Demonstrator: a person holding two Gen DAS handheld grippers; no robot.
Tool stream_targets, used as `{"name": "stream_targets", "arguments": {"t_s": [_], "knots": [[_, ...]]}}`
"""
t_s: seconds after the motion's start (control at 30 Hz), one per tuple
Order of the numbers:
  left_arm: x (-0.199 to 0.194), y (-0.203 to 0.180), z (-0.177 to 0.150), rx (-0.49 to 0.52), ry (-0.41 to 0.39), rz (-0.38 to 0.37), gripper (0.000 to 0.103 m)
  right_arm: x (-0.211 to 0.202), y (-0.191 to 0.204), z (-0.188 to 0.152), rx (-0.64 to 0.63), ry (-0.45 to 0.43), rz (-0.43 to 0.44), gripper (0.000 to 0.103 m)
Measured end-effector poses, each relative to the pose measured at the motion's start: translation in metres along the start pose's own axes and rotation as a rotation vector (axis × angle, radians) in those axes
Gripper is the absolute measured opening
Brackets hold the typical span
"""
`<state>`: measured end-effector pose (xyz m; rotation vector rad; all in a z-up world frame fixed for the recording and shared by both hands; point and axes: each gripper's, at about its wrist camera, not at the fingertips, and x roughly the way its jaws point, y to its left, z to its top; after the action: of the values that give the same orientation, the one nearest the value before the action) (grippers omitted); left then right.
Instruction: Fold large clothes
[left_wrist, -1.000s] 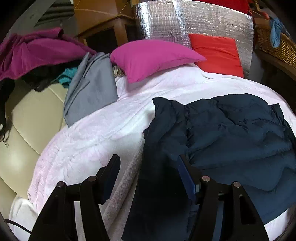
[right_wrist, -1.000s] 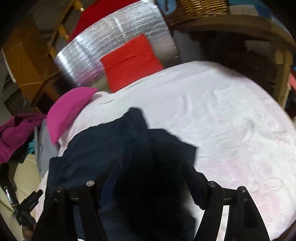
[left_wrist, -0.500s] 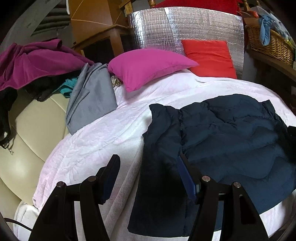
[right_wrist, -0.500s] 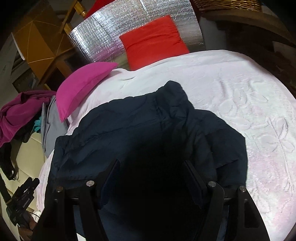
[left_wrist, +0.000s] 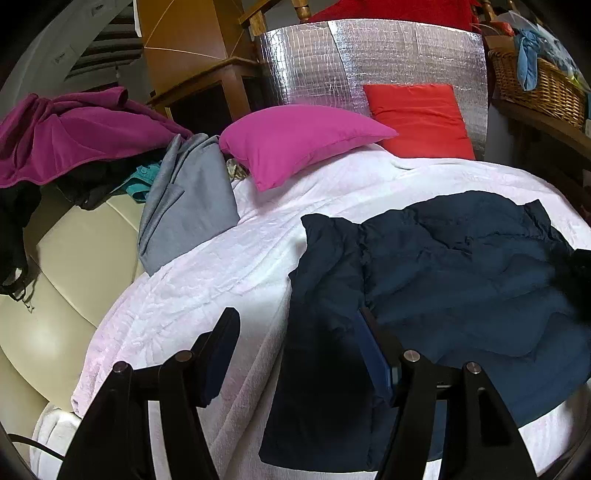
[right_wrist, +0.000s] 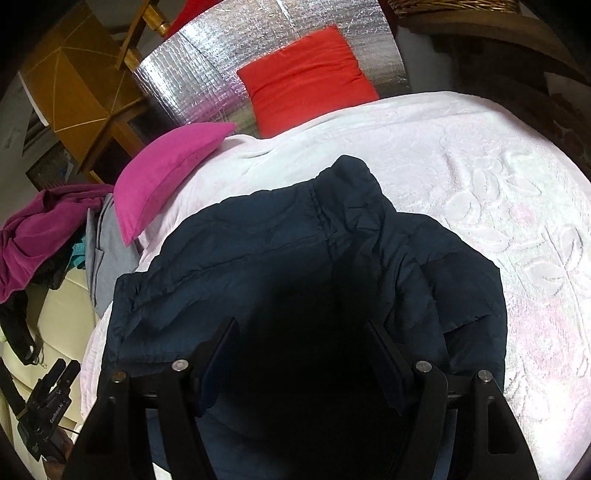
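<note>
We are looking at a dark navy quilted puffer jacket (left_wrist: 461, 280) that is lying spread out on a pale pink-white plush blanket with an embossed flower pattern (left_wrist: 207, 280), which is covering the bed. In the right wrist view the jacket (right_wrist: 295, 258) is filling the middle and lower part of the picture, with one sleeve or collar end pointing toward the pillows. The left gripper (left_wrist: 295, 332) is hovering over the left edge of the jacket; its jaws are standing wide apart and are not pinching any cloth, although the right finger is looking very close to the fabric. The right gripper (right_wrist: 301, 343) is hanging above the middle of the jacket, and its jaws are also standing wide, with nothing pressed between them. Behind the jacket a magenta pillow (left_wrist: 295, 140) is resting at the head of the bed, and just beside it a red cushion (left_wrist: 421, 114) is leaning on a silver quilted foil panel (left_wrist: 369, 62). To the left of the magenta pillow a grey folded garment (left_wrist: 188, 206) is lying over the edge of the blanket, near a heap of purple clothes (left_wrist: 70, 136) on a cream sofa (left_wrist: 55, 295). On the far right a wicker basket (left_wrist: 535, 88) is standing on a wooden shelf.
</note>
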<state>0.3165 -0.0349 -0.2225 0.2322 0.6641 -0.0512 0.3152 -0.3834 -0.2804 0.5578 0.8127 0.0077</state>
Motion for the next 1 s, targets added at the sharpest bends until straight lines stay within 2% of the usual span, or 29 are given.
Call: {"name": "stream_targets", "arguments": {"t_s": [0.5,0.6,0.67,0.77,0.83,0.93,1.0], "knots": [[-0.001,0.000,0.001,0.001,-0.004,0.005,0.065,0.000,0.000,0.000,0.007,0.007,0.000,0.073],[0.003,-0.002,0.000,0.006,0.011,-0.002,0.066,0.010,-0.003,-0.002,0.016,0.048,-0.027,0.073],[0.017,-0.004,-0.002,0.012,0.074,-0.043,0.071,0.021,-0.007,-0.003,0.023,0.091,-0.033,0.073],[0.047,-0.007,-0.010,0.000,0.223,-0.113,0.071,0.021,-0.010,-0.003,0.024,0.097,-0.019,0.073],[0.059,-0.001,-0.011,-0.044,0.277,-0.155,0.071,0.011,-0.014,0.000,0.043,0.083,0.020,0.073],[0.062,0.022,-0.004,-0.167,0.250,-0.205,0.071,-0.010,-0.030,0.005,0.094,0.025,0.049,0.073],[0.070,0.038,-0.002,-0.237,0.252,-0.190,0.074,-0.023,-0.043,0.008,0.126,-0.011,0.051,0.073]]}}
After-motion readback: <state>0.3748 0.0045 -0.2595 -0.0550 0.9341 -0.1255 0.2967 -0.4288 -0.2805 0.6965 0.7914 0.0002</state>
